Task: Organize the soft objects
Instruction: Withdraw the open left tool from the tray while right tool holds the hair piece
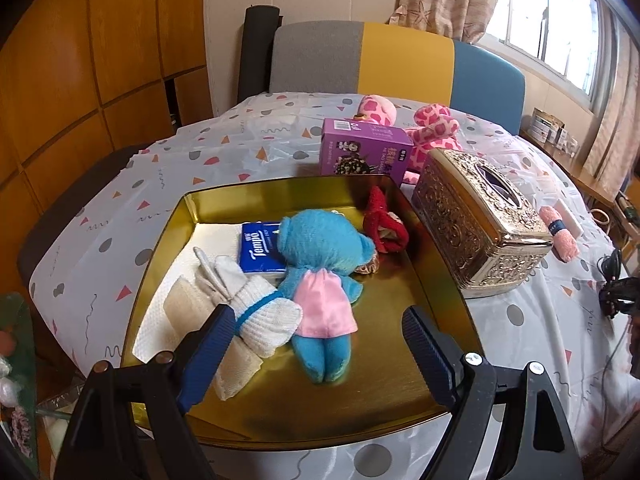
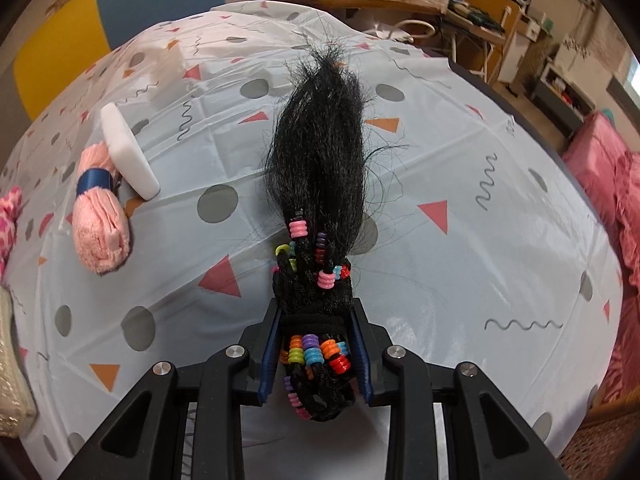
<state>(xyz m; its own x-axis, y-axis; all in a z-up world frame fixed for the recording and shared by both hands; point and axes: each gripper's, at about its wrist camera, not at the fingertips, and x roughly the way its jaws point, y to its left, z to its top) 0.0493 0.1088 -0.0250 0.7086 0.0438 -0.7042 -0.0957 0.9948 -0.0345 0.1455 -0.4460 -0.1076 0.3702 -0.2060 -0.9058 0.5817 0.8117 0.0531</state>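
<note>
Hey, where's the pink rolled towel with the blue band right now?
In the right wrist view, the pink rolled towel lies on the tablecloth at far left, touching a white block, left of the hairpiece the right gripper holds.

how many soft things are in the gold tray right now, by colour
blue: 1, plush bear
red: 1, cloth piece
white: 1, rolled socks
total: 3 in the gold tray
</note>
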